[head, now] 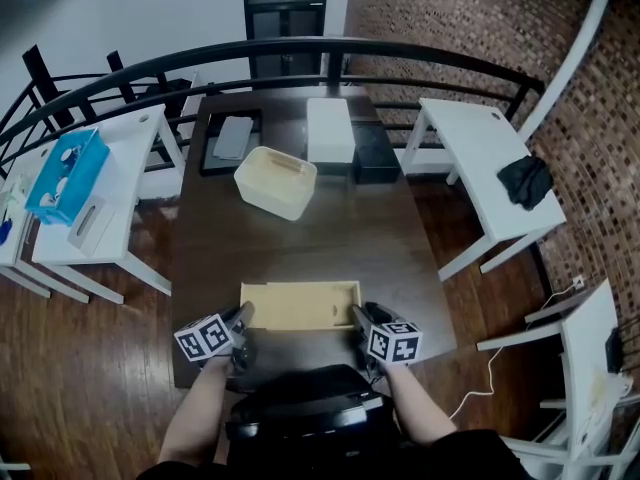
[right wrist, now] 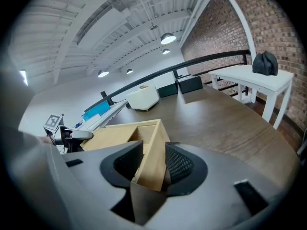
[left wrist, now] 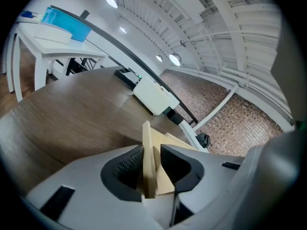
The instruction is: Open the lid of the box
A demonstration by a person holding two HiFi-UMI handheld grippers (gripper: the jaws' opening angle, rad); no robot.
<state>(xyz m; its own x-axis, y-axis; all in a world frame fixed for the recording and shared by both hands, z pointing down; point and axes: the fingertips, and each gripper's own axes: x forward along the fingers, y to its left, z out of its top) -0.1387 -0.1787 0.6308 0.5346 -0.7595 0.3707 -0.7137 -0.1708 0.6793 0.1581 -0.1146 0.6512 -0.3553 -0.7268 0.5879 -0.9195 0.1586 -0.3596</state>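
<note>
Your room is bright and evenly lit by round ceiling lamps [right wrist: 168, 38], which burn out to white spots in both gripper views and leave a soft sheen on the dark table [head: 330, 238]. Shadows around the box [head: 300, 305] stay faint. Your head view is sharp but bows the railing [head: 300, 48]. Both gripper views warp harder, with black corners, and the left gripper [left wrist: 152, 166] and right gripper [right wrist: 153, 164] look soft near the lens.

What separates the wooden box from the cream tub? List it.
The wooden box is shallow, tan, squared to the table edge; the cream tub is deeper, paler, turned askew. The left gripper and right gripper clamp the box's ends; nothing touches the tub. Both rest on the table.
</note>
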